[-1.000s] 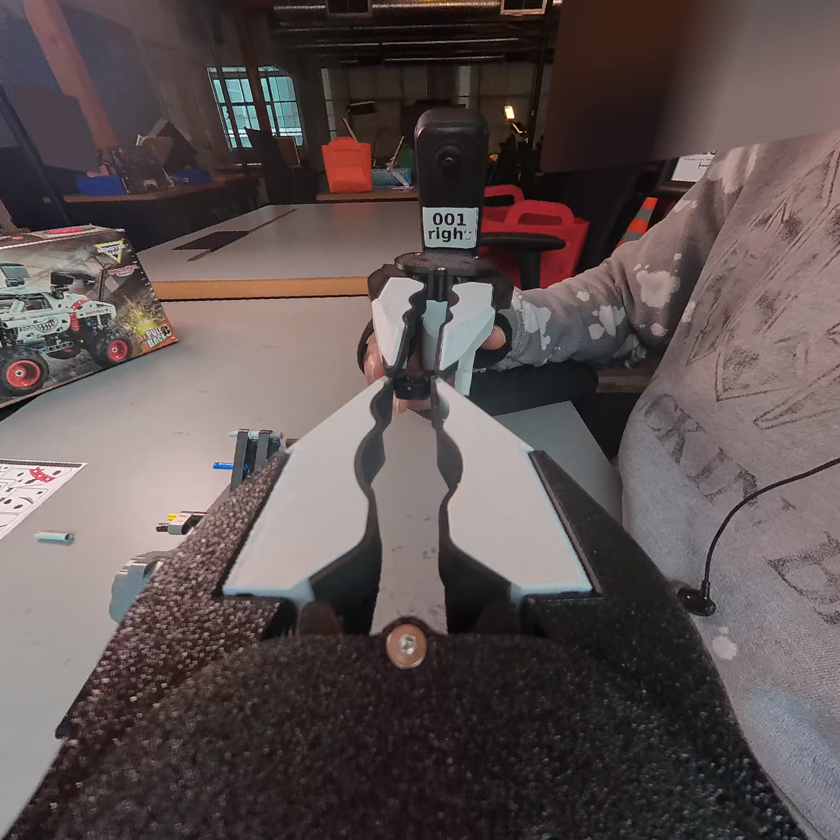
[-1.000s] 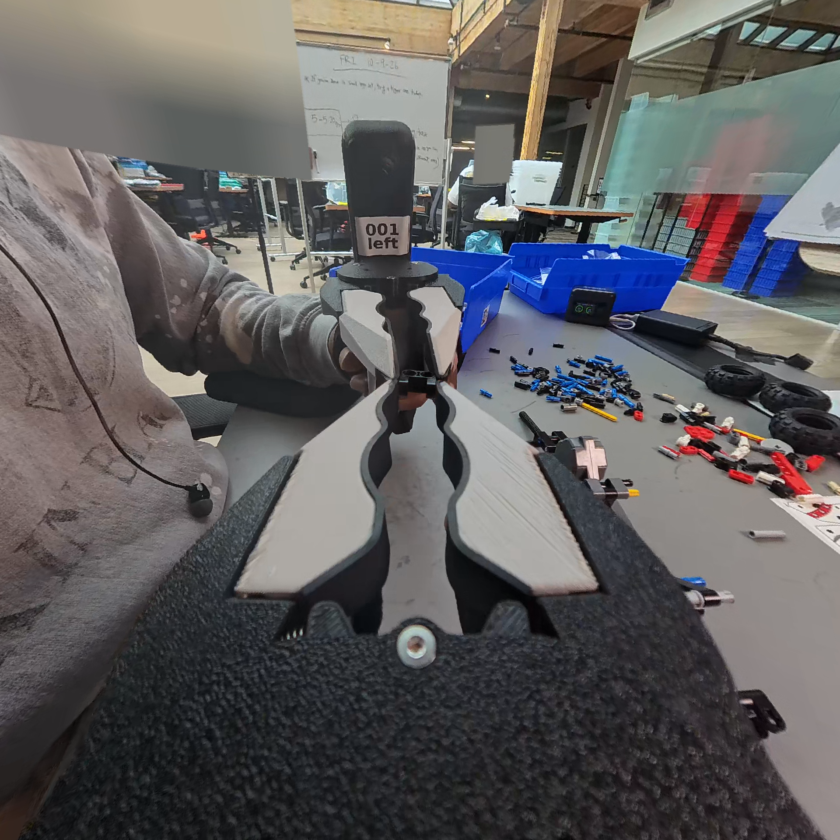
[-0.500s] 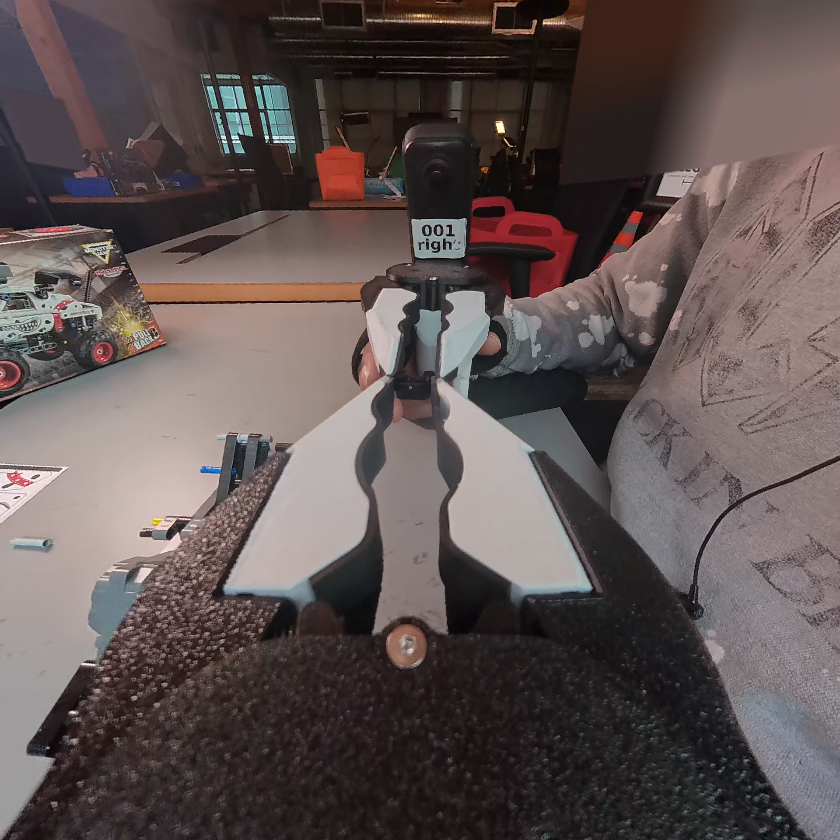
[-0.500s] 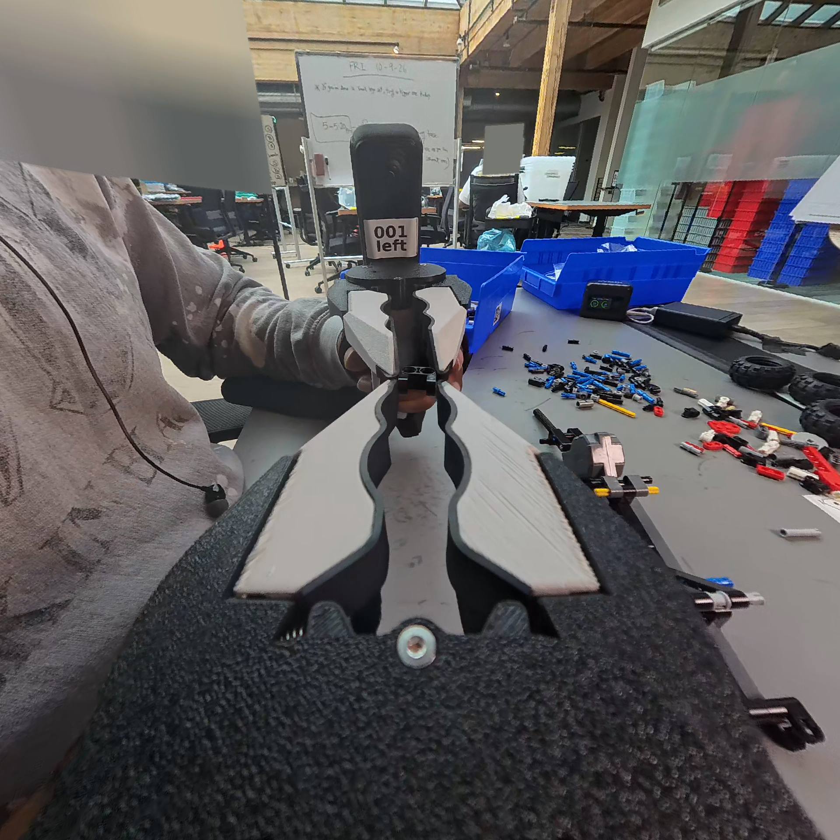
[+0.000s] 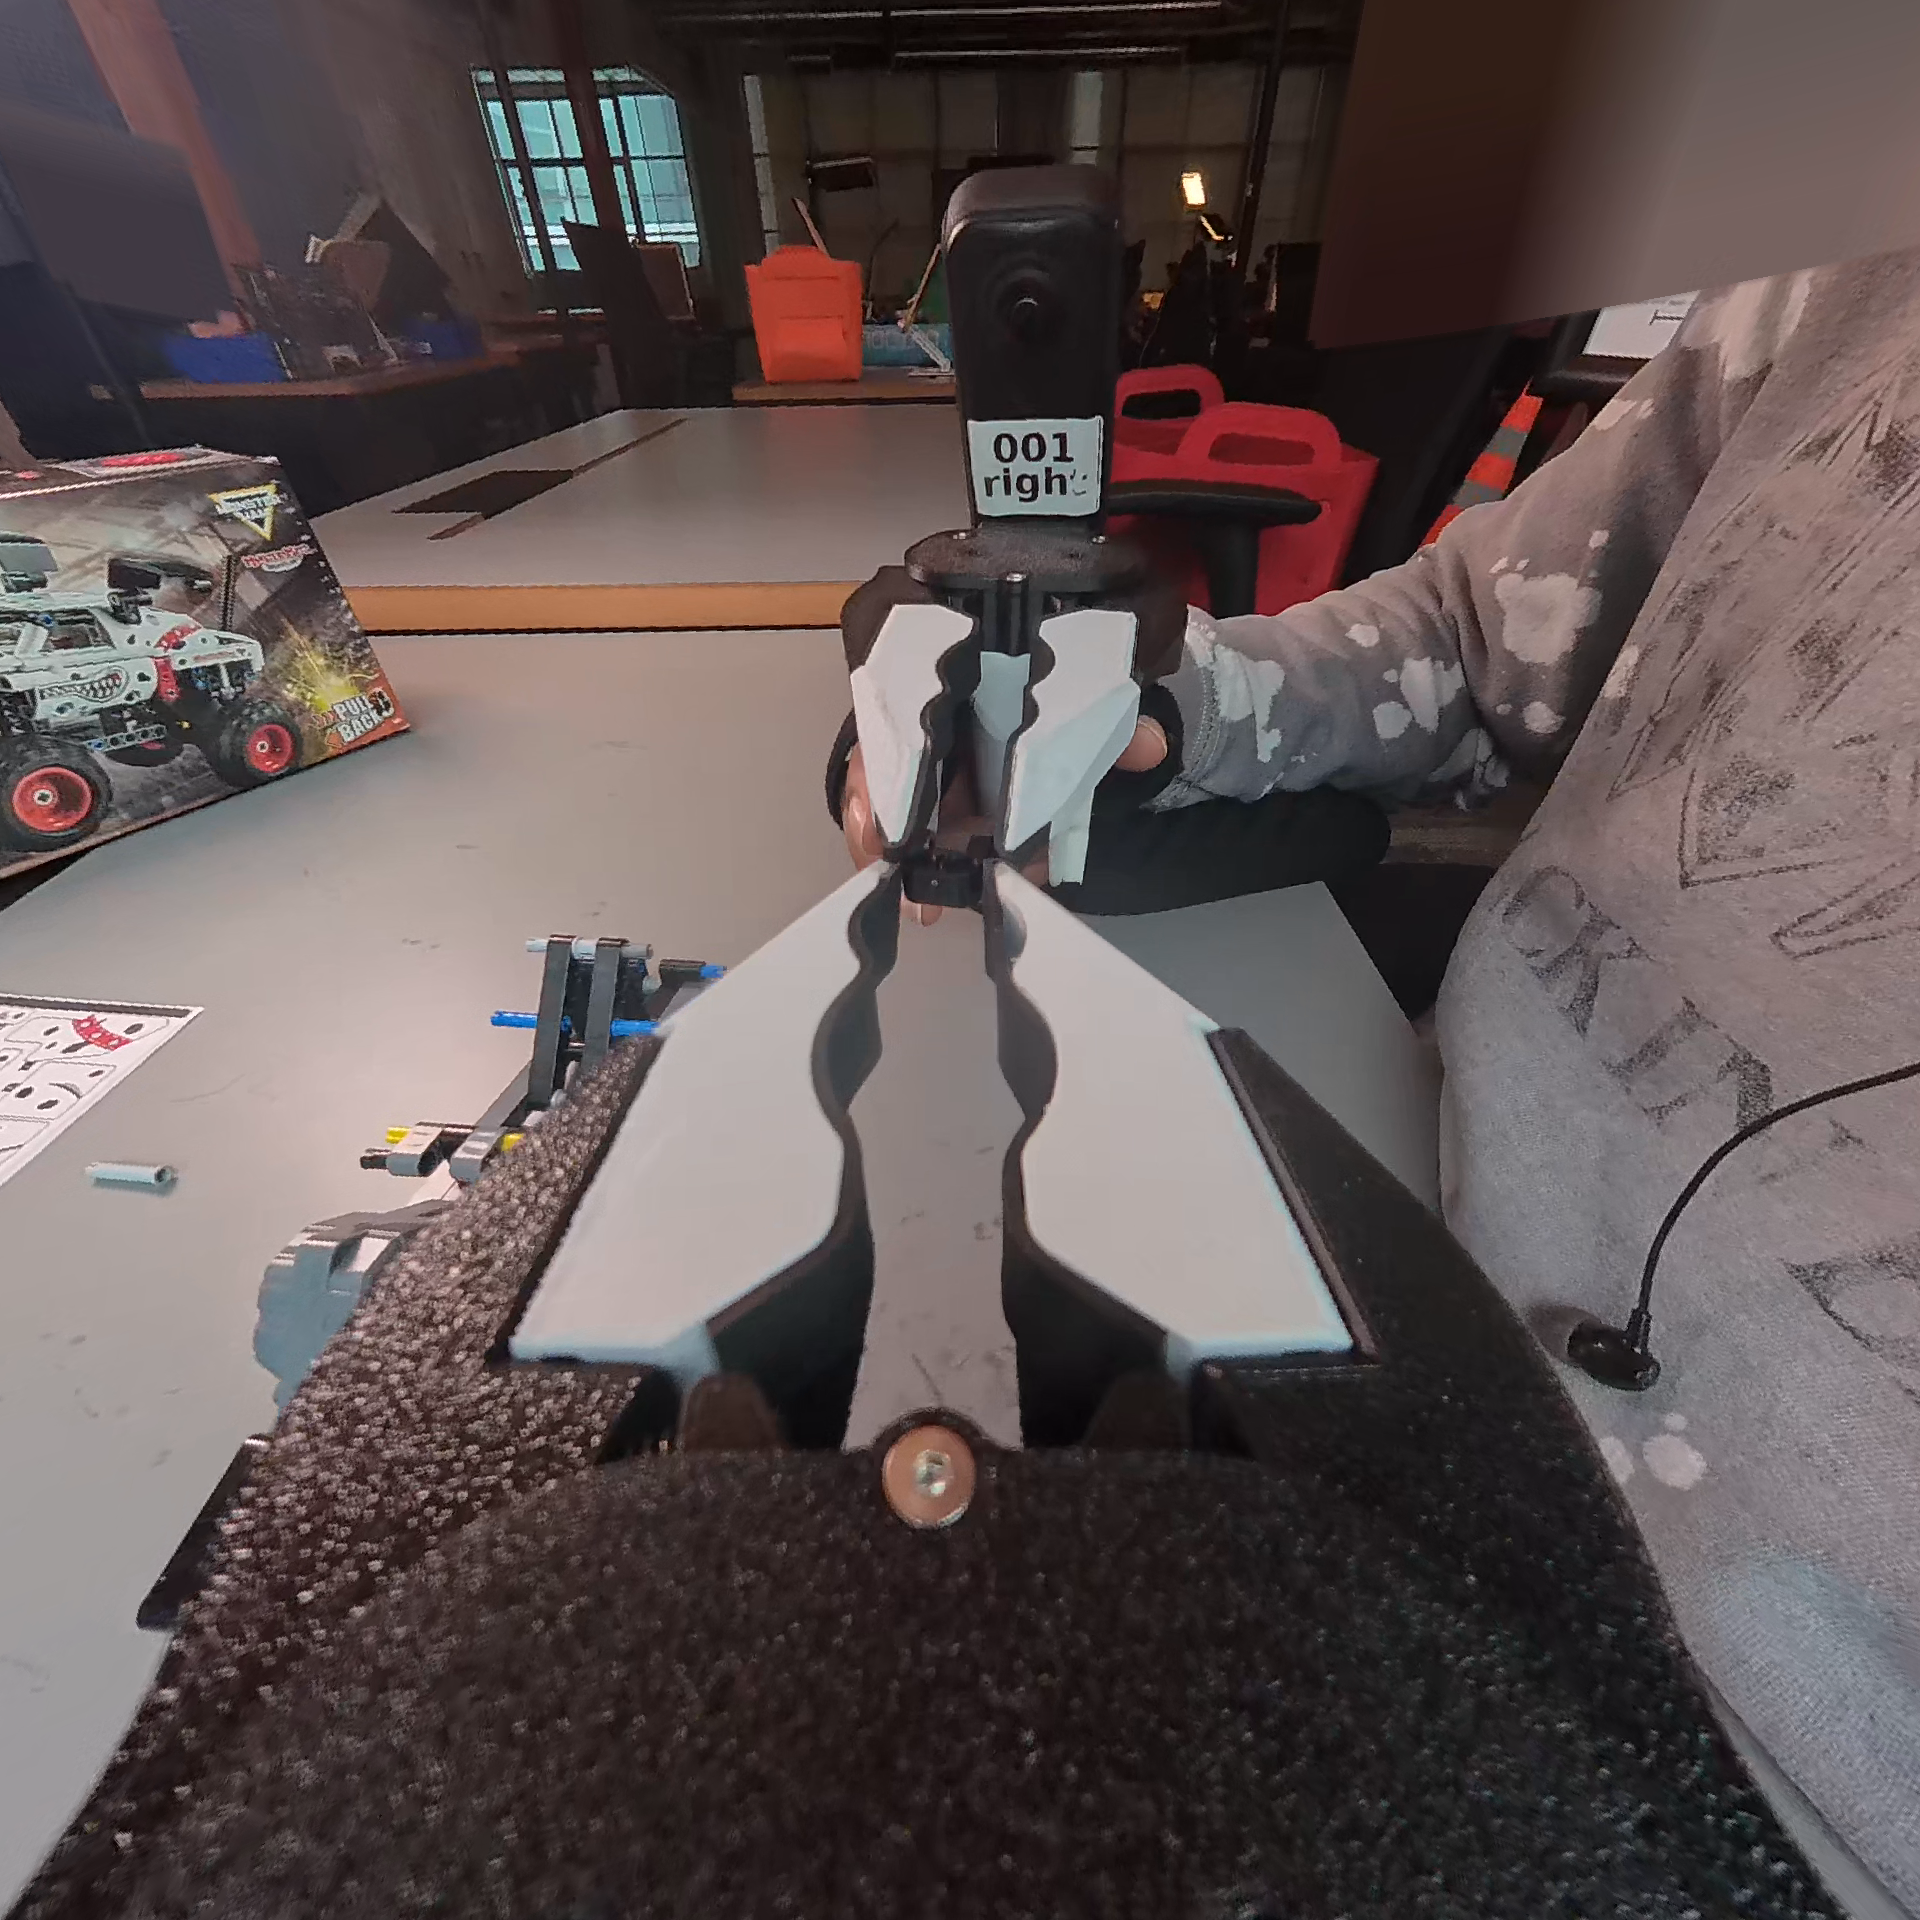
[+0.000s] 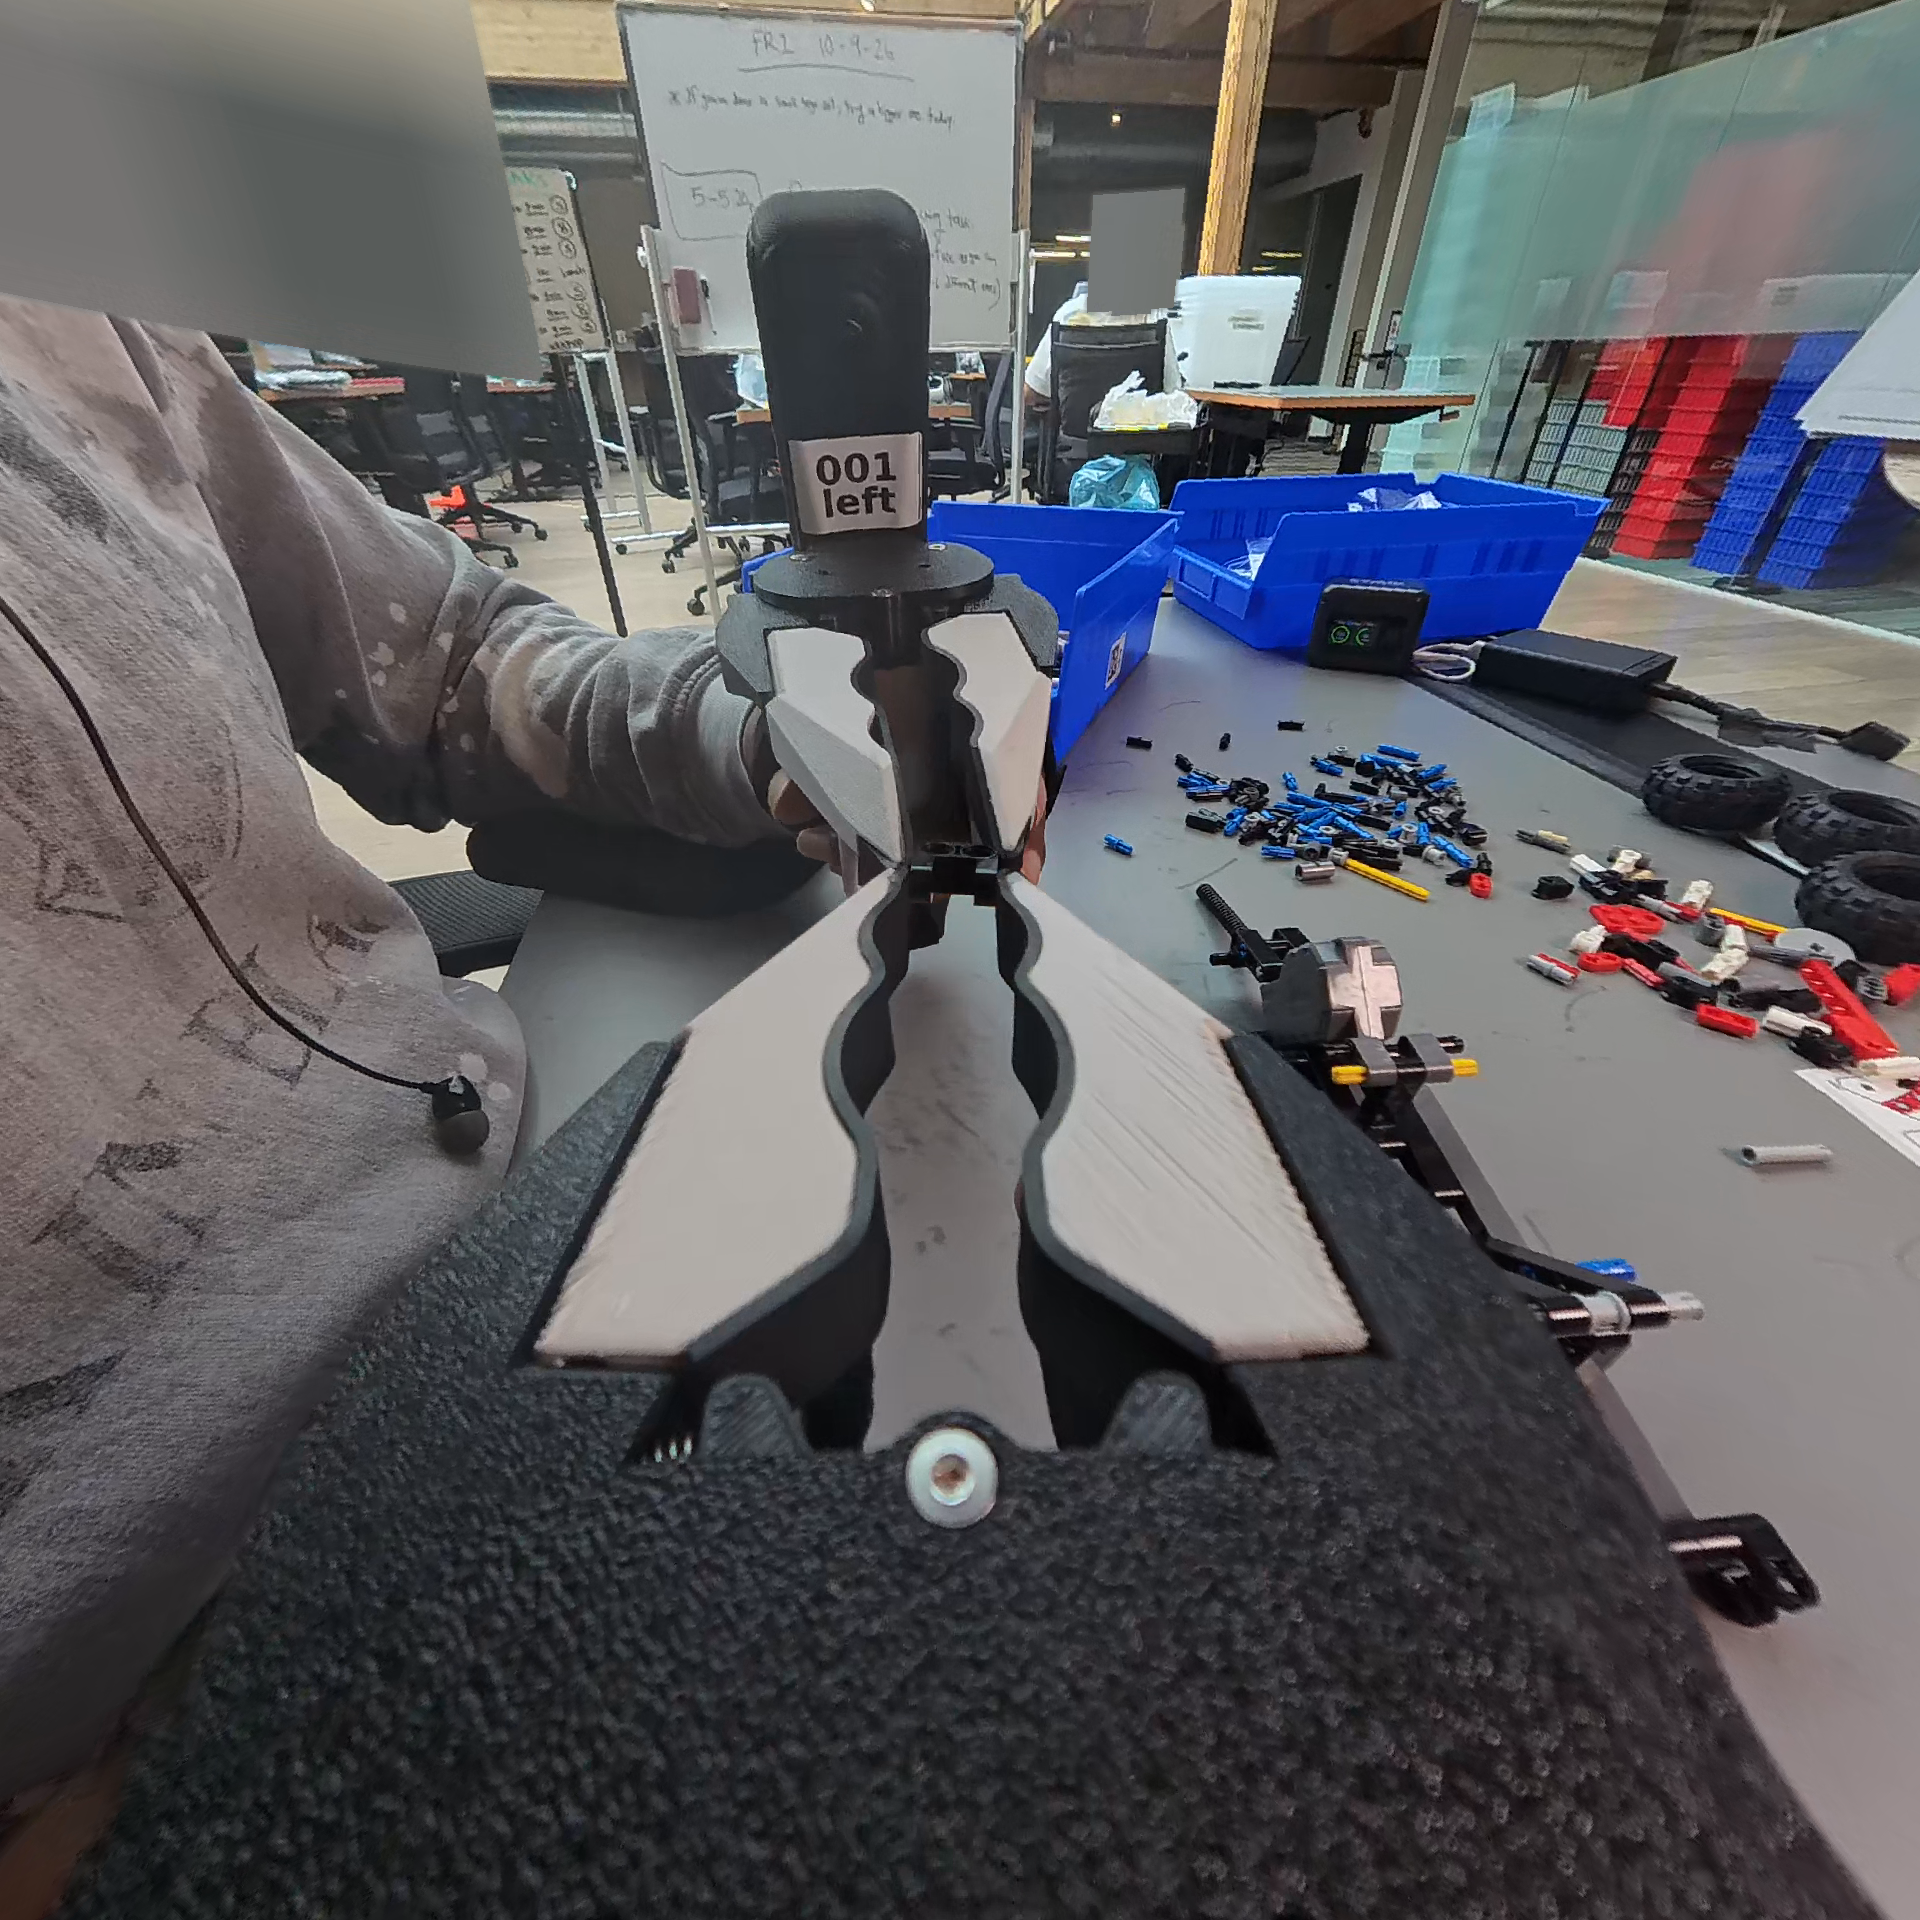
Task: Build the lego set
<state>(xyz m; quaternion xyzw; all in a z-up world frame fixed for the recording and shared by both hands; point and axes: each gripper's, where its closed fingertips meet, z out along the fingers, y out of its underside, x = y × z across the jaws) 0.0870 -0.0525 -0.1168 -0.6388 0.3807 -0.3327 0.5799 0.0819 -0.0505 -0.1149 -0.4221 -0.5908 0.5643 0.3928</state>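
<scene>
My left gripper (image 5: 940,883) and right gripper (image 6: 951,878) point at each other, tip to tip, above the near table edge. A small black lego piece (image 5: 940,873) sits between both pairs of fingertips, and both look shut on it; it also shows in the right wrist view (image 6: 956,868). The right gripper (image 5: 951,844) faces me in the left wrist view, and the left gripper (image 6: 951,847) faces me in the right wrist view. The partly built black chassis (image 5: 582,1023) with a grey block (image 6: 1340,982) lies on the table, partly hidden behind the gripper bodies.
The set's box (image 5: 156,644), a sticker sheet (image 5: 62,1070) and a grey tube (image 5: 130,1174) lie to one side. Several blue and black pins (image 6: 1330,810), red and white parts (image 6: 1714,956), black tyres (image 6: 1714,790) and blue bins (image 6: 1382,551) are farther off. The person's torso is close by. My left and right fingertips are right by each other.
Both grippers stay tip to tip on the black piece. The pair has shifted slightly, and more of the chassis shows in the right wrist view.
</scene>
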